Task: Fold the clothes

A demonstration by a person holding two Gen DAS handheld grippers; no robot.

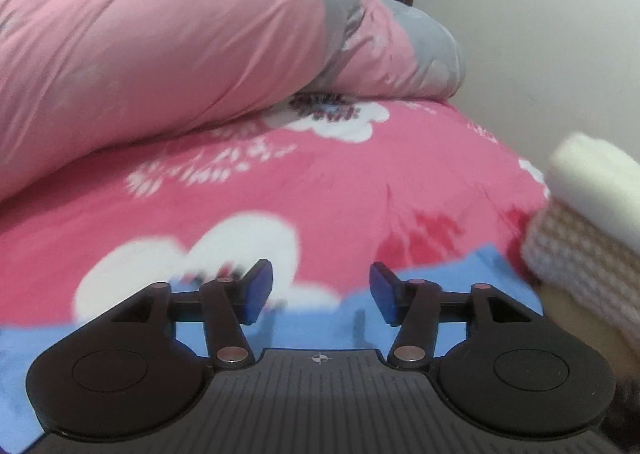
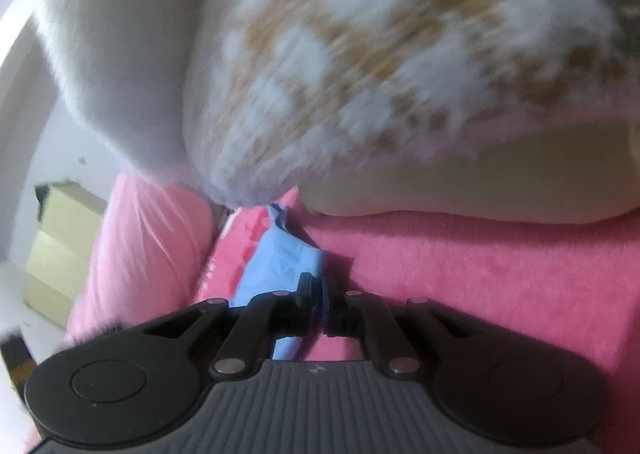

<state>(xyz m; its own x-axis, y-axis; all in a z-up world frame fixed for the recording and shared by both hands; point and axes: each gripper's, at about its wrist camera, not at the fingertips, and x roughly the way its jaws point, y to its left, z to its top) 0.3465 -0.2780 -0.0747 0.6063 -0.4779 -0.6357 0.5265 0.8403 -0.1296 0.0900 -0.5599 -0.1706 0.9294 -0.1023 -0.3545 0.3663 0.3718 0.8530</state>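
A light blue cloth (image 1: 448,270) lies flat on the pink flowered bedsheet (image 1: 340,189), under and just ahead of my left gripper (image 1: 320,290). That gripper is open, its blue pads well apart with nothing between them. In the right wrist view the blue cloth (image 2: 280,258) runs as a narrow bunched strip away from my right gripper (image 2: 322,304), which is shut on its near end. The strip lies between the bedsheet and a pink fleece surface (image 2: 480,274).
A rolled pink and grey duvet (image 1: 160,53) fills the far side of the bed. A person's knitted sleeve with a white fluffy cuff (image 1: 588,213) enters at the right; the sleeve (image 2: 360,53) looms over the right gripper. A yellow box (image 2: 64,246) stands beside the bed.
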